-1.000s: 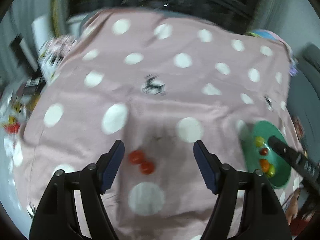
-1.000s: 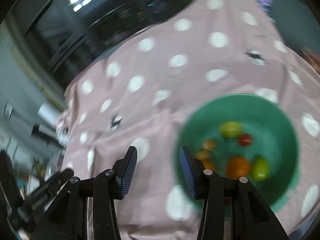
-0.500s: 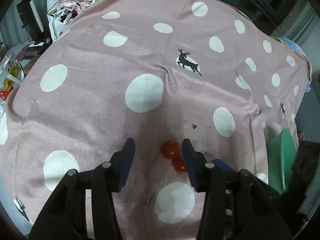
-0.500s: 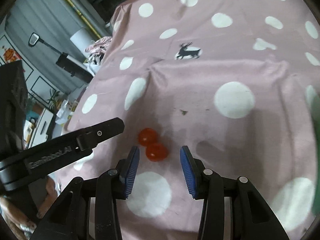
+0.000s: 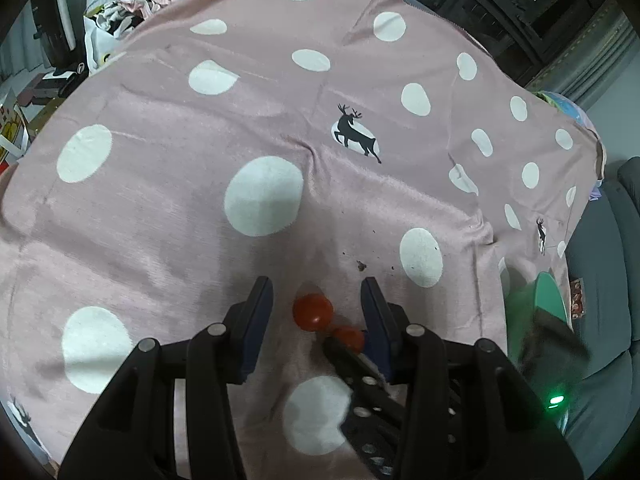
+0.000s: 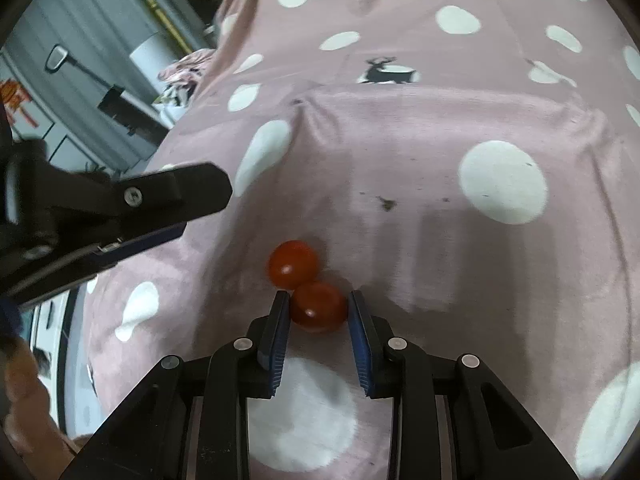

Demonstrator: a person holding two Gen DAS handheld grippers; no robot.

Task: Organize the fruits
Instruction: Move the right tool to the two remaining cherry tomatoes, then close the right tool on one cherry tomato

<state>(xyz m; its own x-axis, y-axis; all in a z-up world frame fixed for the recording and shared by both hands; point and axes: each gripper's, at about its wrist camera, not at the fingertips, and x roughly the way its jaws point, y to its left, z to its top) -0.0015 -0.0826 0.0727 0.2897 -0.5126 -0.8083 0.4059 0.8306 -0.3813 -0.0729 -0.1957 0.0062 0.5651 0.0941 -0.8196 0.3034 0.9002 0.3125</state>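
Both grippers have dropped from the green bowl (image 5: 550, 296) side onto two touching cherry tomatoes on the pink polka-dot cloth (image 5: 180, 200). Right wrist view: the right gripper (image 6: 318, 308) is closing, its blue pads against the nearer tomato (image 6: 318, 307); the farther tomato (image 6: 293, 264) sits just above. Left wrist view: the left gripper (image 5: 316, 308), narrower than before, stands open around the farther tomato without touching. Its right finger partly hides the nearer one. Crumbs (image 5: 361, 266) lie beyond.
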